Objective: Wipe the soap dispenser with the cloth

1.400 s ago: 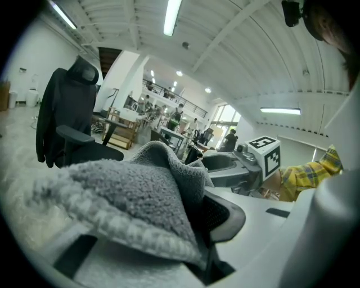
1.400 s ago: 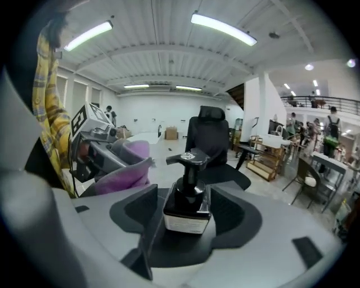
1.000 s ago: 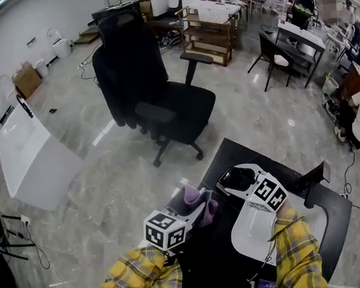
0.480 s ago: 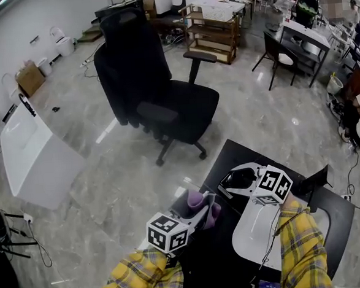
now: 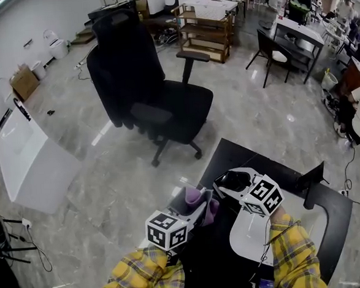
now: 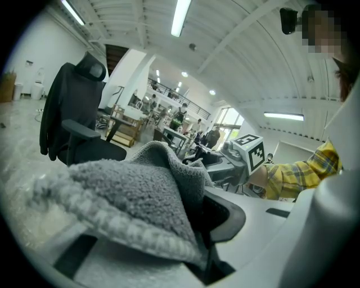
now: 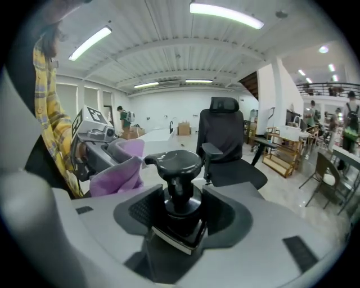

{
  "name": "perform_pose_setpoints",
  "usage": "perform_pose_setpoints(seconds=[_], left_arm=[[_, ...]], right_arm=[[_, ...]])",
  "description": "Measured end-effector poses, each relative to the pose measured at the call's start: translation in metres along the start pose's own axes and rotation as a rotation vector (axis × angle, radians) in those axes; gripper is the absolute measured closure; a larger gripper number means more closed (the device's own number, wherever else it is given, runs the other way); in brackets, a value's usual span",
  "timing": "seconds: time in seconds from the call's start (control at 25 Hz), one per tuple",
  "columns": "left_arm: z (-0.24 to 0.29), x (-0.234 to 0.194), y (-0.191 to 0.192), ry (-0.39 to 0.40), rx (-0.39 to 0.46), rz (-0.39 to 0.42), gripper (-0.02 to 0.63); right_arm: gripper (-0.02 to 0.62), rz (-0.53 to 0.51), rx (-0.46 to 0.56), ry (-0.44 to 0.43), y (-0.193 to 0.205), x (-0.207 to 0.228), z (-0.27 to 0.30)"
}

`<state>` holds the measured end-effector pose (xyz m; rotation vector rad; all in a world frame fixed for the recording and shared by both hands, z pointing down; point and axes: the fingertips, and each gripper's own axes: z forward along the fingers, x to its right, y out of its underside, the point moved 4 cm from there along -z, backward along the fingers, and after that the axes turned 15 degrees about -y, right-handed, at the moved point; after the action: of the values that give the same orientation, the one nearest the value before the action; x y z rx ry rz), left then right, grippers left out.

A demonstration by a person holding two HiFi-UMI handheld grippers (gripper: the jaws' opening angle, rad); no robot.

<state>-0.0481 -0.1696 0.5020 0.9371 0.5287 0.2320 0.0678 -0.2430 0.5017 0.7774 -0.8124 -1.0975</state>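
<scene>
The person is holding the soap dispenser (image 7: 175, 169) over the black table (image 5: 280, 167) in the right gripper (image 5: 234, 181). Its jaws have just been closing and are now pressing on the dispenser's dark body from both sides, with the pump head sticking up above them. The left gripper (image 5: 201, 206) is clamping the cloth (image 5: 193, 196), a bunched purple wad that is spilling over its jaws. The two are sitting side by side in front of the person, near each other but apart, and the cloth is not touching the dispenser anywhere I can see. To my eye both things are gripped and ready, but the wiping itself is not yet begun. Bringing the cloth onto the dispenser and rubbing it over is all remaining.
</scene>
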Motion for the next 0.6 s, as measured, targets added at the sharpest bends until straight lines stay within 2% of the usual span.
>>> perform_pose_setpoints(seconds=[0.4, 0.6], left_arm=[[-0.0002, -0.0043, 0.0003, -0.018, 0.002, -0.035, 0.529], [-0.0050, -0.0037, -0.0029, -0.014, 0.011, -0.054, 0.528]], right_arm=[[0.382, 0.186, 0.085, 0.348, 0.0035, 0.0014, -0.0064], [0.382, 0.248, 0.127, 0.474, 0.0024, -0.0002, -0.0061]])
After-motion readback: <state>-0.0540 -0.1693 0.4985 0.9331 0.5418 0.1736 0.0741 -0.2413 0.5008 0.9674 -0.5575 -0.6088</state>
